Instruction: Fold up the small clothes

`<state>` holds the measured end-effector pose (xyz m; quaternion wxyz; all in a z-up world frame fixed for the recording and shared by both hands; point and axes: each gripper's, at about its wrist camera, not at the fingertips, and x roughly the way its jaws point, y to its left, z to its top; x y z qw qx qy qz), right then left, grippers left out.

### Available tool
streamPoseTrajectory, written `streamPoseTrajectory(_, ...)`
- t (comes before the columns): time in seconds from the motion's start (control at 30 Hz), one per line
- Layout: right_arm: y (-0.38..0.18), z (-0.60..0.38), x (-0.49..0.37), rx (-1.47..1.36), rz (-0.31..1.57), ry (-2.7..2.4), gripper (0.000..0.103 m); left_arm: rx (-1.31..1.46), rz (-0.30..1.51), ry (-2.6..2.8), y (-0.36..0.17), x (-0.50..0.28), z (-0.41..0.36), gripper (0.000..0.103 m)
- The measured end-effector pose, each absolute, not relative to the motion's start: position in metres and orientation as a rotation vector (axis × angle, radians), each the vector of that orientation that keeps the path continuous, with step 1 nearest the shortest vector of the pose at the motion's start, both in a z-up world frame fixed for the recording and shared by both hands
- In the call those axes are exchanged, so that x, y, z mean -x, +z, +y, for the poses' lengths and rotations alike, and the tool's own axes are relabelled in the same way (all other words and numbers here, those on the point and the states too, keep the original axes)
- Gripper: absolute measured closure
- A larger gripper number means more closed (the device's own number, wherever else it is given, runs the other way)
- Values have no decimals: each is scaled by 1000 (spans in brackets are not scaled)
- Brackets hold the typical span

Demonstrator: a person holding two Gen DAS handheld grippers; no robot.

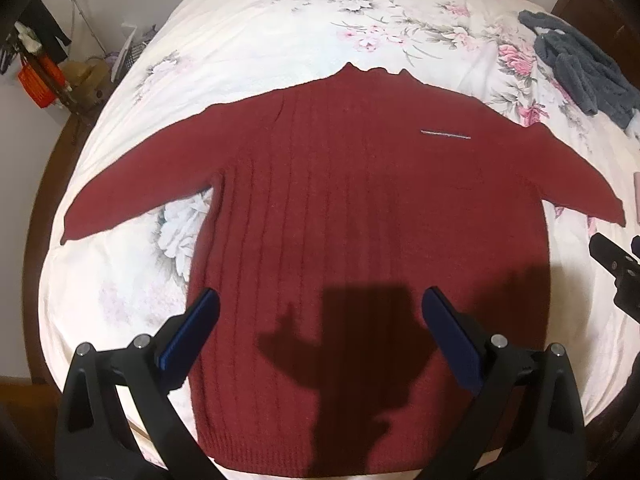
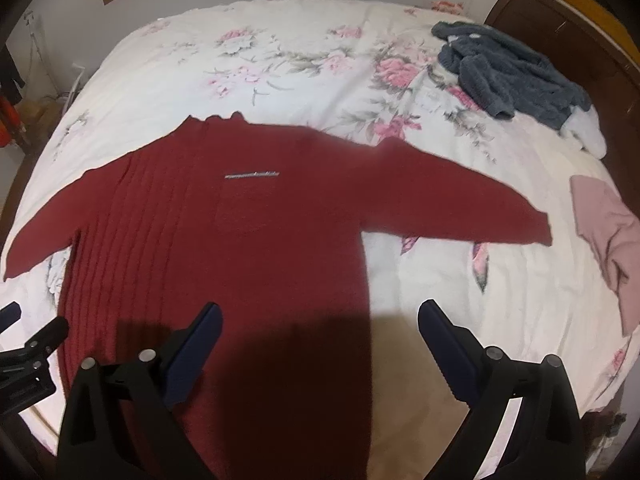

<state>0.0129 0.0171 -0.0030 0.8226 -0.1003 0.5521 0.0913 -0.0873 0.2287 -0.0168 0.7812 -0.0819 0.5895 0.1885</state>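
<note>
1. Two grippers are seen, both held above the near end of a red sweater; nothing is gripped by either.
2. Left gripper: jaws spread wide, held over the sweater's lower body near the hem; contact with the knit cannot be told.
3. Right gripper: jaws spread wide, straddling the sweater's right edge, one finger over red knit, the other over bare sheet.
4. Sweater is laid flat on a floral bedsheet, collar at the far end, both sleeves stretched out sideways, hem nearest the cameras.
5. Ribbed lines are seen down one half of the front; a small silver strip is set above a chest pocket.
6. Grey fleece garment is crumpled at the far right of the bed, well apart from the sweater.
7. Pink garment is lying at the right edge, beyond the sleeve cuff.
8. Gripper shadows are cast over the sweater's lower part.
</note>
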Motion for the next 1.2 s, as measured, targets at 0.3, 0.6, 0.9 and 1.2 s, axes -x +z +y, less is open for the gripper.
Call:
streamPoseTrajectory(0.3,-16,18,-13,208,1204,210,6,146,1265,434,-23,86,230,3)
streamPoseTrajectory(0.6,-20,16,-17,192,1216,206,6,130,1255,443,-26,86,230,3)
streamPoseTrajectory(0.9,-21,12,-16,189,1217,207,6,140,1249,448,-27,89,228,3)
streamPoseTrajectory(1.2,-23,9,-14,187,1217,207,6,149,1241,446,-28,93,227,3)
